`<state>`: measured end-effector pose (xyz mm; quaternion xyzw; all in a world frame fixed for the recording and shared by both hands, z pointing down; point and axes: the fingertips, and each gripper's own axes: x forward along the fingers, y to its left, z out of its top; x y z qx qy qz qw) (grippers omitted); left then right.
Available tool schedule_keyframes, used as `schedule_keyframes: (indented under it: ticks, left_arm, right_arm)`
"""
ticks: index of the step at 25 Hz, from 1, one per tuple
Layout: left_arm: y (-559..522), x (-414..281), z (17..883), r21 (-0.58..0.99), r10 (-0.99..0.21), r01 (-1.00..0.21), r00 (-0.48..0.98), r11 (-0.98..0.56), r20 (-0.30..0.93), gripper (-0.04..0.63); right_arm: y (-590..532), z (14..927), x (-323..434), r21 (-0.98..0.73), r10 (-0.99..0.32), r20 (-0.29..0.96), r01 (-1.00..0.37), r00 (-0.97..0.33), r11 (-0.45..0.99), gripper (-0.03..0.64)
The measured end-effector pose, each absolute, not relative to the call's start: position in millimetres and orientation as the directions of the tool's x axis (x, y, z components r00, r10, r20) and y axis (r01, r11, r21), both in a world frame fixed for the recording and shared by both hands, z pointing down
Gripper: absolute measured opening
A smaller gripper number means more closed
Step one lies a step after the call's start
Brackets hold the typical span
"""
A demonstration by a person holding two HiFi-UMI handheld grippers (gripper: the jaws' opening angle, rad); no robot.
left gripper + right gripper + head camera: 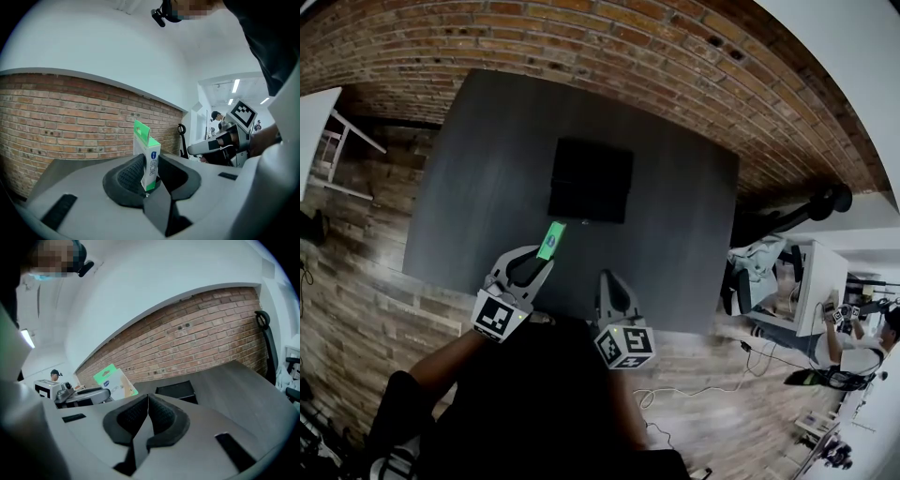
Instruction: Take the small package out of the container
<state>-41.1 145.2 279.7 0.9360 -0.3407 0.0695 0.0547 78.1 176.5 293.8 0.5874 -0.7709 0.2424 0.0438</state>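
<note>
Left gripper (150,176): we find jaws clamped on upright package (149,161). Head view adds: package clear of container (591,180), over table (469,187). Right gripper (147,409): jaws together, nothing between.

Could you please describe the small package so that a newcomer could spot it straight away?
Find the dark grey table before the brick wall, with a black container at its middle. Just nearer than that container, the left claw grips the small package: the only bright green and white thing there.
</note>
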Motion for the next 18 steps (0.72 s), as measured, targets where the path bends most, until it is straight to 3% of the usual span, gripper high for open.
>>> schedule_keyframes:
  ticks: [18]
  left_arm:
    - [167.8, -66.7, 242.3, 0.043, -0.651, -0.660, 0.748, -0.750, 0.128, 0.114]
  right_arm:
    - [196.5, 249.0, 57.9, -0.206, -0.945, 0.198, -0.954, -0.259, 0.218, 0.026]
